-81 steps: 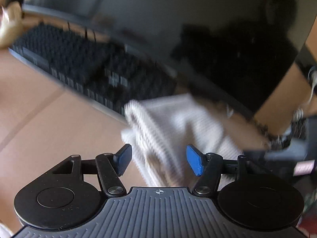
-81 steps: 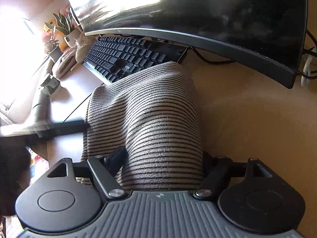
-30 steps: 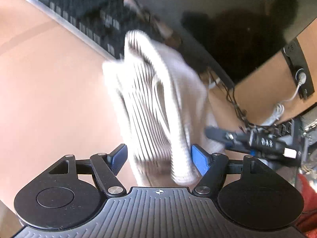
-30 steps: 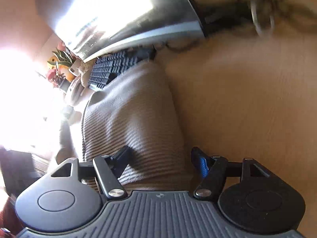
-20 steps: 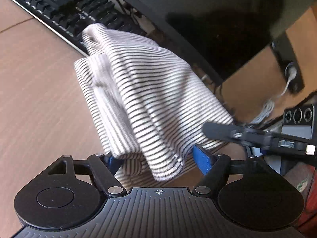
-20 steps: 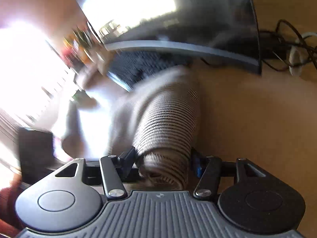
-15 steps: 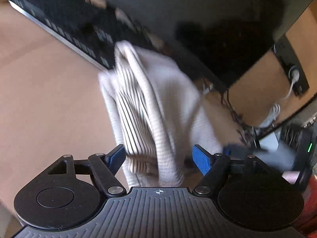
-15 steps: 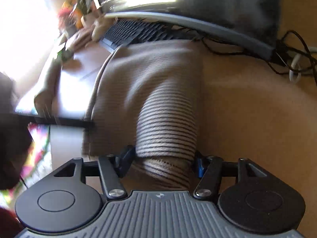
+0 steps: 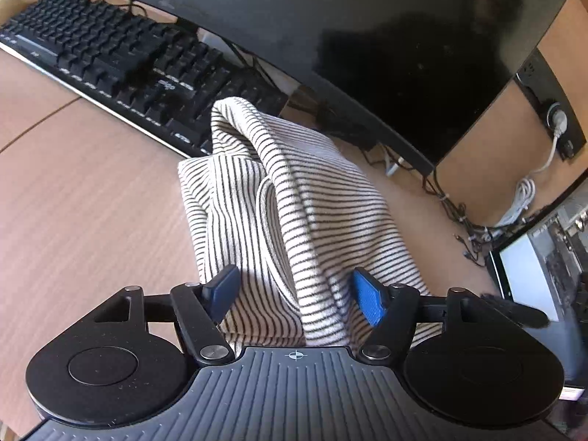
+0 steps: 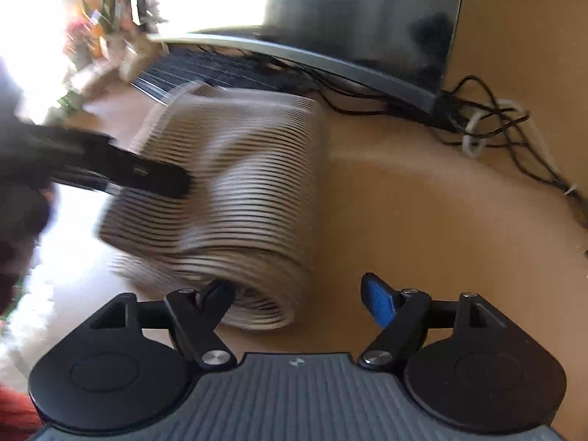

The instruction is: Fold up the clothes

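A cream garment with thin dark stripes (image 9: 323,198) lies folded in a thick bundle on the wooden desk (image 9: 92,202), its far end against the keyboard. My left gripper (image 9: 294,296) is open, its blue pads wide apart with the near end of the bundle bunched between them. In the right wrist view the same garment (image 10: 257,183) looks like a rolled fold, blurred by motion. My right gripper (image 10: 299,297) is open just off its near right corner, and only the left finger overlaps the cloth. The left gripper's dark body (image 10: 147,176) reaches onto the garment from the left.
A black keyboard (image 9: 110,55) and a curved dark monitor (image 9: 367,36) stand right behind the garment. Tangled cables (image 10: 496,121) lie at the back right, near a wall socket (image 9: 555,121). Potted plants (image 10: 103,18) sit at the far left. Bare desk (image 10: 422,220) lies right of the garment.
My right gripper, shut on the rolled end half a second ago, has opened and let it go. The bundle now rests on the desk; the left gripper stays open around its end.
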Available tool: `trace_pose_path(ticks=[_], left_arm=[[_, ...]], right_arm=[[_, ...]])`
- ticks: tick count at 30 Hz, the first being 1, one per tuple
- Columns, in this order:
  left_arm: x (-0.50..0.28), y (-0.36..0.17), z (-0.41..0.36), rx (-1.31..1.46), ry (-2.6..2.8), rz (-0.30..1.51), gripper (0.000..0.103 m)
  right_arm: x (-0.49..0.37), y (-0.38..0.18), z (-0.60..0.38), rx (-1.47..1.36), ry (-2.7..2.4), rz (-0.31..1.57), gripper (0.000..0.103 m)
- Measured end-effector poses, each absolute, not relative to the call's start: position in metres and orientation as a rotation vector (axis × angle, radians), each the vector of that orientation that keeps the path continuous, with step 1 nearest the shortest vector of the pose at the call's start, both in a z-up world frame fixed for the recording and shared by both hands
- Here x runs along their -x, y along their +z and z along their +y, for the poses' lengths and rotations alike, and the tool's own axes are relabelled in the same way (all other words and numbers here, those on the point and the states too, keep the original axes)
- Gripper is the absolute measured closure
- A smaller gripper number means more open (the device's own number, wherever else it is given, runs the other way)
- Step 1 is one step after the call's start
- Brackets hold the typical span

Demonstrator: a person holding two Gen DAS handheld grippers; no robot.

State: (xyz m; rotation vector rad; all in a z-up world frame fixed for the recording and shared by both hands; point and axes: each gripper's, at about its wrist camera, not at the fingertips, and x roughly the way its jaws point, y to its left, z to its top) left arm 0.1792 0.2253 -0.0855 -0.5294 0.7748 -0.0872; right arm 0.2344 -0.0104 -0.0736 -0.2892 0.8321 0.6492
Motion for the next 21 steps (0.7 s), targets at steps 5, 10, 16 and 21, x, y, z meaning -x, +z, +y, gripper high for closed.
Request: trace_pose_path(ticks=[5, 10, 16, 21], left_arm=[[-0.194, -0.088, 0.223, 0.477, -0.138, 0.786, 0.03], [-0.194, -0.09, 0.22, 0.439, -0.16, 0.759, 0.029], [-0.16, -0.076, 0.203, 0.458, 0.0, 0.639, 0.022], [-0.11, -0.071, 0.161, 0.404, 0.209, 0.55, 0.007]], right_arm=[[-0.258, -0.073, -0.01, 0.263, 0.537, 0.834, 0.03], [-0.259, -0.082, -0.012, 0.203, 0.476, 0.853, 0.018], [-0.244, -0.075, -0.031, 0.099, 0.505, 0.795, 0.005], [-0.218, -0.07, -0.065, 0.084, 0.593, 0.669, 0.0]])
